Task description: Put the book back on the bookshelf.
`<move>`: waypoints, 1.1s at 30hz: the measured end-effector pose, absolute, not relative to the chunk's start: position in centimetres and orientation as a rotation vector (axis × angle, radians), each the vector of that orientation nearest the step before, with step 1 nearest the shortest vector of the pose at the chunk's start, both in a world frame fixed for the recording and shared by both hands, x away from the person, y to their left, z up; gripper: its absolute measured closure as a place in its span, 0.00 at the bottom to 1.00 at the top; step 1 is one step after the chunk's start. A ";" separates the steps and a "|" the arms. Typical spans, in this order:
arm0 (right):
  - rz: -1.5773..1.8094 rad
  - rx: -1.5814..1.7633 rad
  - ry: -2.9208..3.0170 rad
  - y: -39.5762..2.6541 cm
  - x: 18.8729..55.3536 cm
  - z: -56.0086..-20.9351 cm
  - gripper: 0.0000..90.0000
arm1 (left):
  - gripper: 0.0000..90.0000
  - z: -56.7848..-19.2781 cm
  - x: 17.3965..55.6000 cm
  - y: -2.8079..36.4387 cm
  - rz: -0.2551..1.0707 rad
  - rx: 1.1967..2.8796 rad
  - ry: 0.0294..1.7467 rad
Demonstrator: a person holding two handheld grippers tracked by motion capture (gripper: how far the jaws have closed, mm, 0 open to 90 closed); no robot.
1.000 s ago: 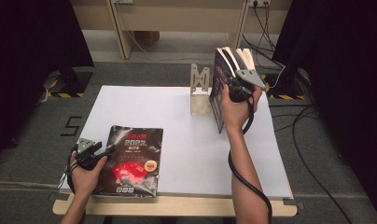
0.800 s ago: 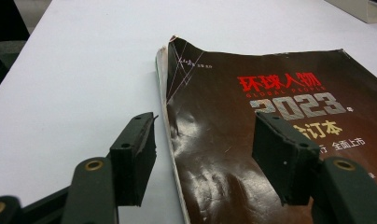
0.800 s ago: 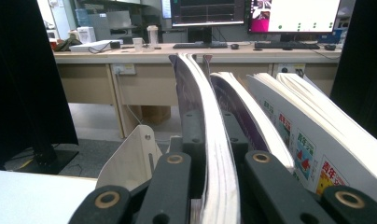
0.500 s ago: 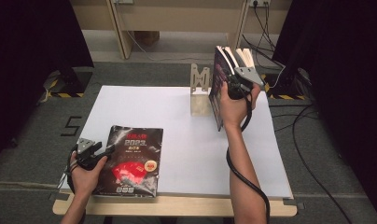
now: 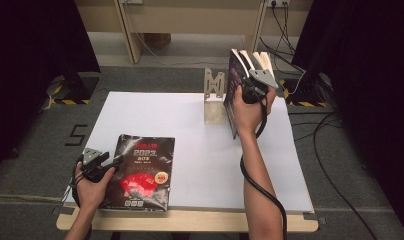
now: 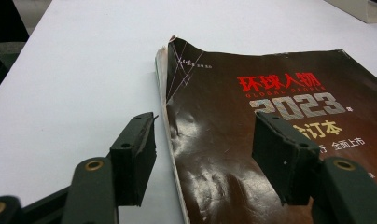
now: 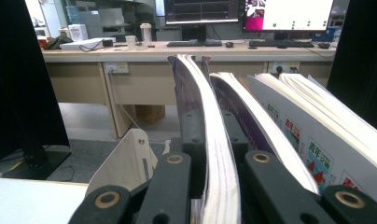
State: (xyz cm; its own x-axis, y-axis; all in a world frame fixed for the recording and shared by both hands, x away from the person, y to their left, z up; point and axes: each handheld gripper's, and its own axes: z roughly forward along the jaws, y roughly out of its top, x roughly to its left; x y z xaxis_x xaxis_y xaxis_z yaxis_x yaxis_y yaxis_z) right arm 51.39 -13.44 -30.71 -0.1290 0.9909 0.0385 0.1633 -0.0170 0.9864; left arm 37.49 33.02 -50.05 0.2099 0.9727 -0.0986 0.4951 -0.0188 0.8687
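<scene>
A dark magazine [image 5: 142, 175] with red print and "2023" on its cover [image 6: 270, 107] lies flat near the table's front left. My left gripper [image 5: 110, 161] is open at its left edge. In the left gripper view [image 6: 203, 149] one jaw hangs over the white table and the other over the cover, without pressing it. At the back right, my right gripper [image 5: 249, 81] is shut on an upright magazine [image 5: 232, 97], whose page edges [image 7: 214, 154] run between the jaws [image 7: 210, 126].
A pale metal bookend [image 5: 214, 97] [image 7: 126, 163] stands just left of the held magazine. More magazines [image 5: 264, 60] [image 7: 312, 140] lean to its right. The white tabletop [image 5: 190, 130] ends in a wooden front edge. Desks with monitors lie beyond; cables trail on the floor at right.
</scene>
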 end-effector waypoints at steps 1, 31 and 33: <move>1.244 1.284 1.416 -13.4 51.4 -30.7 0.94 | 0.43 -50.0 37.5 33.0 0.713 1.642 1.405; 1.217 1.287 1.398 -12.3 53.2 -31.2 0.94 | 0.43 -50.0 37.4 33.1 0.715 1.642 1.401; 1.211 1.290 1.397 -12.3 53.3 -31.2 0.94 | 0.43 -50.0 37.5 33.1 0.715 1.643 1.401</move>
State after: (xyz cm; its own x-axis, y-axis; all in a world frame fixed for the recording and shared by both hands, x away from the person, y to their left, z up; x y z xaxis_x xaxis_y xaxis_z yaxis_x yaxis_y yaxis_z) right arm 53.30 -12.31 -31.23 -0.0978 0.9950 0.0212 0.1620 -0.0051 0.9868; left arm 37.45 33.05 -50.04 0.2123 0.9725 -0.0961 0.4932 -0.0217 0.8696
